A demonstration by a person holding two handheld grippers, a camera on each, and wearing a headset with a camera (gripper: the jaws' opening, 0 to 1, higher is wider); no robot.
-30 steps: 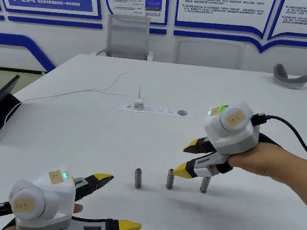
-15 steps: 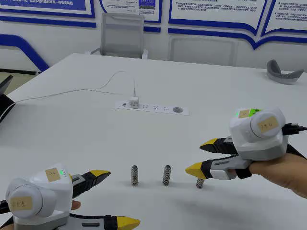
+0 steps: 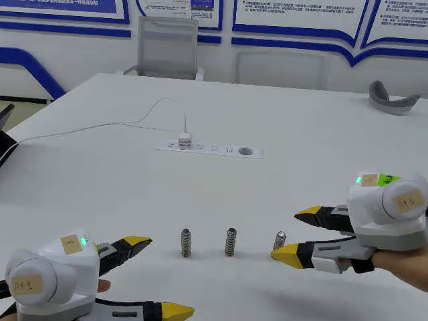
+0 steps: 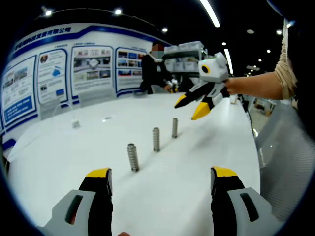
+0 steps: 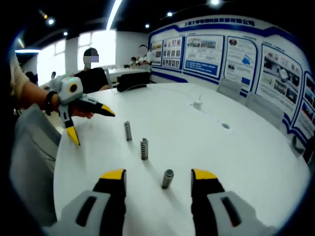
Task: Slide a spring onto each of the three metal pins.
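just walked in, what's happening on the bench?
A person holds a gripper in each hand over a white table. Three springs stand in a row on it, the right spring leaning a little. Both grippers are open and empty: the right gripper sits beside it, the left gripper back from the row.

Power strip, chair, white table

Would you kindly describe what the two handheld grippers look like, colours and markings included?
Both the left gripper and right gripper have rounded white-and-grey bodies, tan paper labels and a green light. Each claw is black with yellow tips. A beige sleeve shows at the right arm.
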